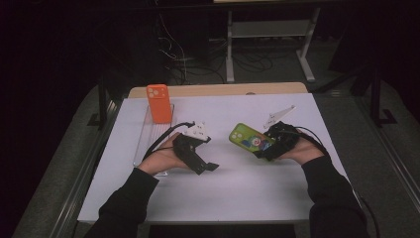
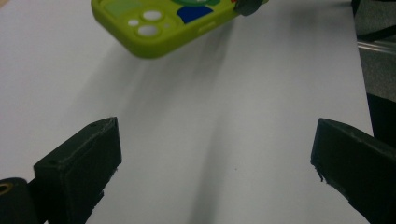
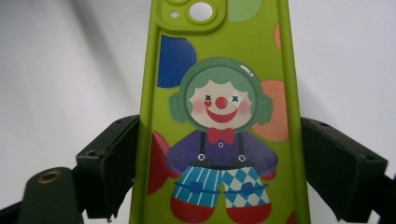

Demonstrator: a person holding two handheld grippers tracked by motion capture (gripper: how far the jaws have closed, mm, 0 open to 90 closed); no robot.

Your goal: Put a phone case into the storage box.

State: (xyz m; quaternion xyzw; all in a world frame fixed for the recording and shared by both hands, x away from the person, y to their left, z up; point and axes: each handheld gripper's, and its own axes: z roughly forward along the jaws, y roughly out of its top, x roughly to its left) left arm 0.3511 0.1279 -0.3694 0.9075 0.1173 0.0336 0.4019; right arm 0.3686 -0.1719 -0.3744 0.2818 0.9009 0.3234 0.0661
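Our right tool (image 1: 266, 145) clamps the lime-green clown-printed phone case (image 1: 249, 137) above the white tabletop (image 1: 237, 183); left tool (image 1: 205, 167) gapes empty.

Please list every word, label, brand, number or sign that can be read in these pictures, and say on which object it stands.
There is no readable text in any view.
Green phone case, held in the right gripper: a printed clown picture with coloured circles, no letters or numbers.
Orange phone case: plain back, no brand mark visible.
White table: no markings.
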